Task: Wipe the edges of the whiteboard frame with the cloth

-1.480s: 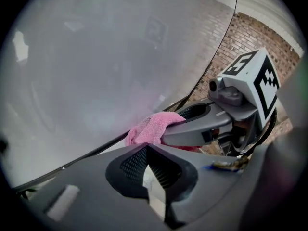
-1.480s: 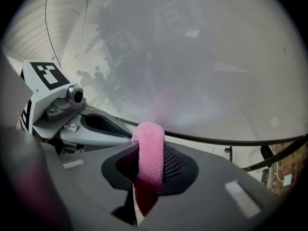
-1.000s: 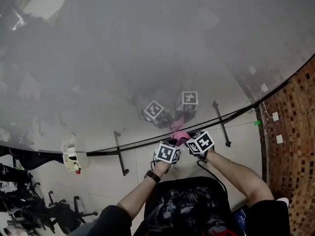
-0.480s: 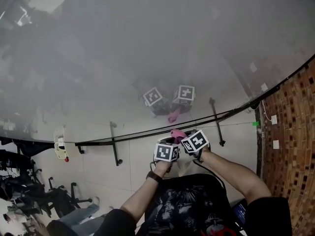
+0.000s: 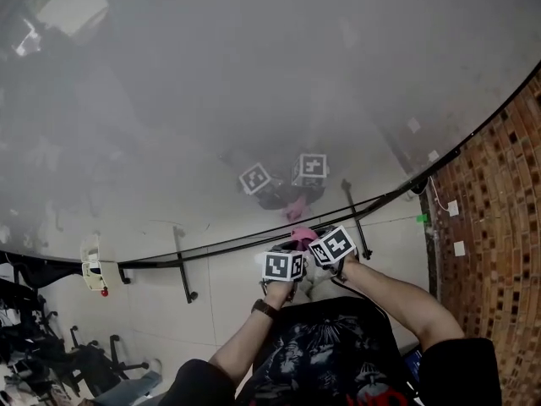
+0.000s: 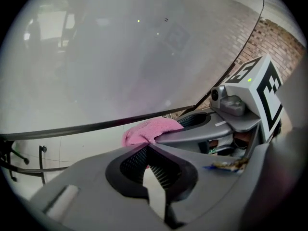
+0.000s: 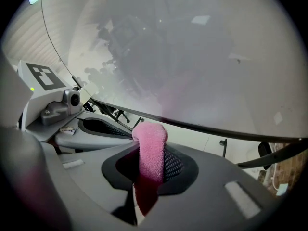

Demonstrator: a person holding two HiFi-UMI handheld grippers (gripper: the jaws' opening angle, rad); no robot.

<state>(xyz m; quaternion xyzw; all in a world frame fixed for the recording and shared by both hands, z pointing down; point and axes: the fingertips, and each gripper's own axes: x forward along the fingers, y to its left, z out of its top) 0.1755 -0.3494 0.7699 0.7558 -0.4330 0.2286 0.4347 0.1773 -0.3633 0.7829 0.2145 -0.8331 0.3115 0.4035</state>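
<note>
My right gripper (image 7: 151,163) pinches the pink terry cloth (image 7: 152,146), with 1 folded end protruding to meet the glossy grey whiteboard's thin black lower frame edge (image 7: 207,127). My left gripper (image 6: 148,163), pressed together on nothing, rides alongside, probably steadying.

You have slid the left gripper (image 6: 147,147) and the right gripper (image 7: 150,148) a little to your right along the whiteboard frame's lower edge (image 5: 228,249), so the pink cloth (image 5: 303,236) now sits nearer the right-hand black bracket (image 5: 355,218) than a second ago. The two marker cubes (image 5: 282,266) have drawn closer together. The white wall fixture (image 5: 91,269) has drifted toward the left edge of the head view.
</note>
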